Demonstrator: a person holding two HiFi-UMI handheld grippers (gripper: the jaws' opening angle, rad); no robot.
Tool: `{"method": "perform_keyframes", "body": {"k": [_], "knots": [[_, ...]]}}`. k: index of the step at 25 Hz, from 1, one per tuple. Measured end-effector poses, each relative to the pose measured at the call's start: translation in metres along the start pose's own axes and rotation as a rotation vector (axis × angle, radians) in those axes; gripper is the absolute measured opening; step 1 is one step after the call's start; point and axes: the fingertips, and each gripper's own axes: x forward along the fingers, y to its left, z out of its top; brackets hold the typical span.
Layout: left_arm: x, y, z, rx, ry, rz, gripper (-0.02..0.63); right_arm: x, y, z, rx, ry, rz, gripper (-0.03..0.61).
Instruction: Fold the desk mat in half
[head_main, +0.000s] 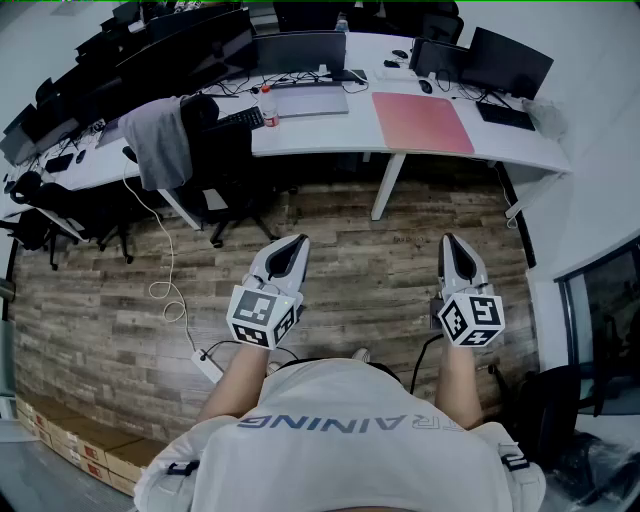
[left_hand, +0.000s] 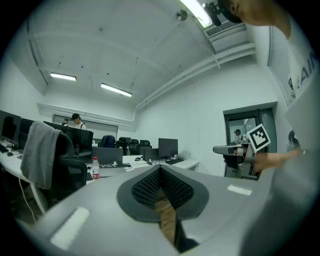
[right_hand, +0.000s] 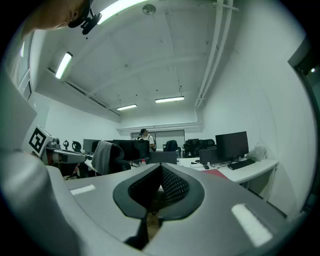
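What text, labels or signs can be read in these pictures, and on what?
"AINING": person's white shirt, head view; neighbouring letters unclear.
"AIN": same shirt, left gripper view, cut at the edge.
Bottle label, carton labels: too small to read.
Marker cubes: square patterns, no words.

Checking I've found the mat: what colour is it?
Desk mat is pink, clearest in head view.

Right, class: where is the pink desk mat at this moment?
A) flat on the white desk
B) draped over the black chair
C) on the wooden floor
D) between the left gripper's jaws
A: the pink desk mat lies flat and unfolded on the white desk.
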Motion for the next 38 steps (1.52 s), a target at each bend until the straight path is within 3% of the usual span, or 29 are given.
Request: {"method": "perform_keyframes", "body": {"k": [18, 26, 31, 38], "knots": [[0.016, -0.01, 0.001, -0.006, 0.026, 0.016, -0.002, 0.002, -0.021, -0.009, 0.023, -0.002, 0.019, 0.015], [0.053, -0.054, 0.007, -0.05, 0.014, -0.006, -0.002, -0.007, -0.093, -0.02, 0.103, -0.02, -0.027, 0.017], [0.077, -0.082, 0.001, -0.032, 0.023, 0.014, -0.002, -0.014, -0.134, -0.045, 0.115, 0.027, -0.018, 0.017], [0.118, -0.108, 0.003, -0.001, 0.045, -0.036, -0.002, -0.024, -0.174, -0.059, 0.157, 0.026, -0.064, 0.017]]}}
